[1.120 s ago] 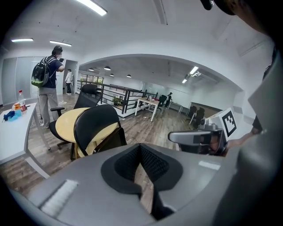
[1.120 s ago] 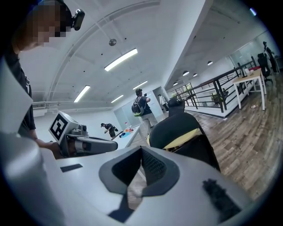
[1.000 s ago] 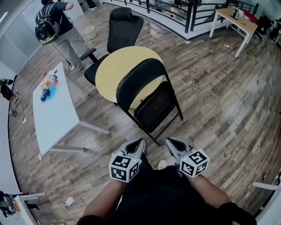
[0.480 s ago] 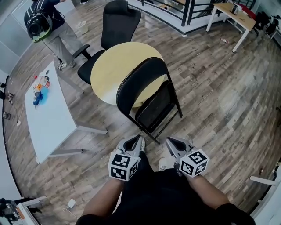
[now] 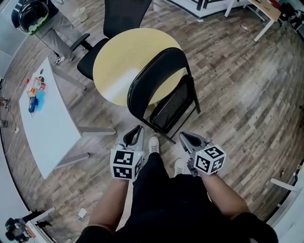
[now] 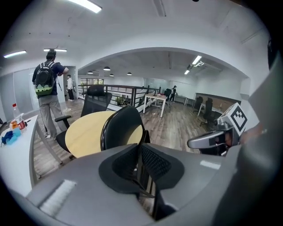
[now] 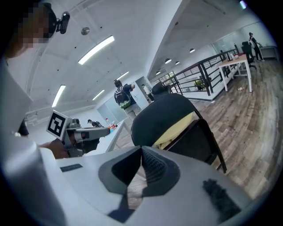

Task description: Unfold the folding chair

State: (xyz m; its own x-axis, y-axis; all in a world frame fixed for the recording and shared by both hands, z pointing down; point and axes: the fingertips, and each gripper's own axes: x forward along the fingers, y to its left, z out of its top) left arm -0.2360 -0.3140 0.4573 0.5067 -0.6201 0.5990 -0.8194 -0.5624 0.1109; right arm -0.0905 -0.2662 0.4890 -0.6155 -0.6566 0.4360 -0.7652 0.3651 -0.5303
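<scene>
Head view, floor (image 5: 247, 95): wood planks, carrying all the furniture.
White surface (image 5: 47, 128): at the left, with small bottles (image 5: 35, 92) near its far edge.
Round yellow surface (image 5: 123, 61): middle of the floor, bare.
Folding chair (image 5: 154, 78): black, standing on the floor at the near edge of the round yellow surface. It is still folded, with the seat flat against the frame, and no claw touches it.
Office chair (image 5: 121, 14): black, beyond the far edge of the round yellow surface.
Left claw (image 5: 138, 127): jaws slightly spread, having just been opening, with nothing between them. It points at the folding chair's near leg.
Right claw (image 5: 183, 136): jaws pressed together, empty, just short of the folding chair.
Shoes (image 5: 153, 144): white, on the floor between the claws.
</scene>
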